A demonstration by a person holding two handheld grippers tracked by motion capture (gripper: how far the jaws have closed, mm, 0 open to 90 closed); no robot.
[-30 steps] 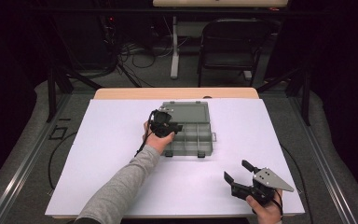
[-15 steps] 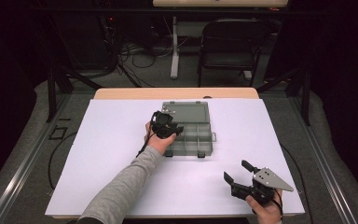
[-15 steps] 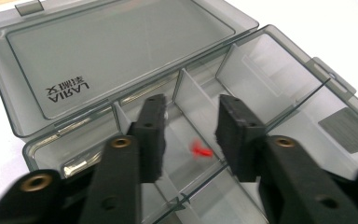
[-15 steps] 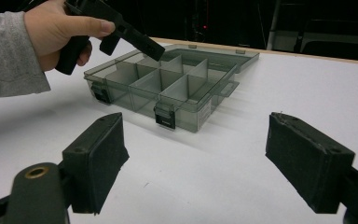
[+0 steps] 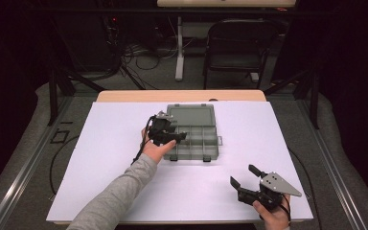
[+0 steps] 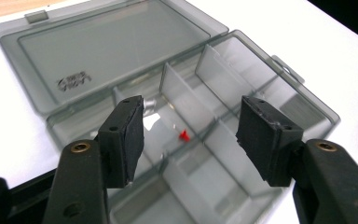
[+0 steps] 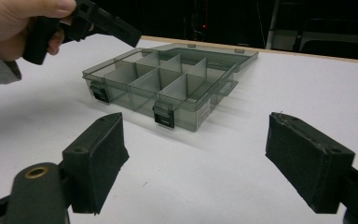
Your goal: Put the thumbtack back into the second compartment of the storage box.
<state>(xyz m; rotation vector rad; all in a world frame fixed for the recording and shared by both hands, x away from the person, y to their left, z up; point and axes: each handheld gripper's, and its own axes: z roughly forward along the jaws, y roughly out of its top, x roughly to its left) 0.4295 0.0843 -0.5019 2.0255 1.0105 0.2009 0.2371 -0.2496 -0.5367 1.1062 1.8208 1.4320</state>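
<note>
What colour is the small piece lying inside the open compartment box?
Red. The small piece lies in a compartment of the smoky grey box, seen best in the left gripper view.

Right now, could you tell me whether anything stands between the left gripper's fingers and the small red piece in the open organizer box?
Nothing visible does. The left gripper hangs open above the organizer box, and the red piece lies uncovered in a compartment, lid folded back.
</note>
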